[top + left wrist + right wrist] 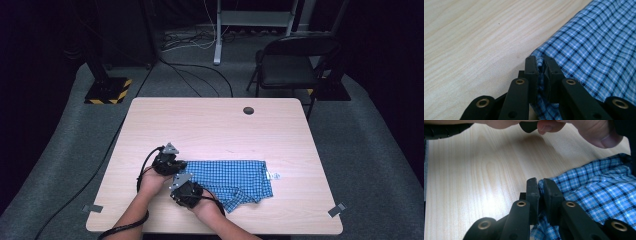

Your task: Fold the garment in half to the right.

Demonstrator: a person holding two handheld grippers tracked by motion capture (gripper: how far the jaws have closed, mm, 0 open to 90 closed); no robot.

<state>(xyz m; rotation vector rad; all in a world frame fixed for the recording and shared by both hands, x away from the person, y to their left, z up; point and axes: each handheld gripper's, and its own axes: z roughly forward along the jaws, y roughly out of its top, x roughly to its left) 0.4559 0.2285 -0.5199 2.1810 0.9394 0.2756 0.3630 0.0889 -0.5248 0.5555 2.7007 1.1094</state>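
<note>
Both the left gripper (pixel 176 163) and the right gripper (pixel 186 181) have their fingers closed on the left edge of the blue checked cotton cloth (pixel 235 177), whose long axis runs toward the frame's right across the light wooden tabletop (pixel 210 125).

cloth (pixel 235 177) on table (pixel 210 125) (near edge), tools (pixel 176 176) at its left

Blue checked cloth (pixel 235 180) flat on table (pixel 210 125); left gripper (pixel 167 161), right gripper (pixel 186 190) at cloth's left edge.
</note>
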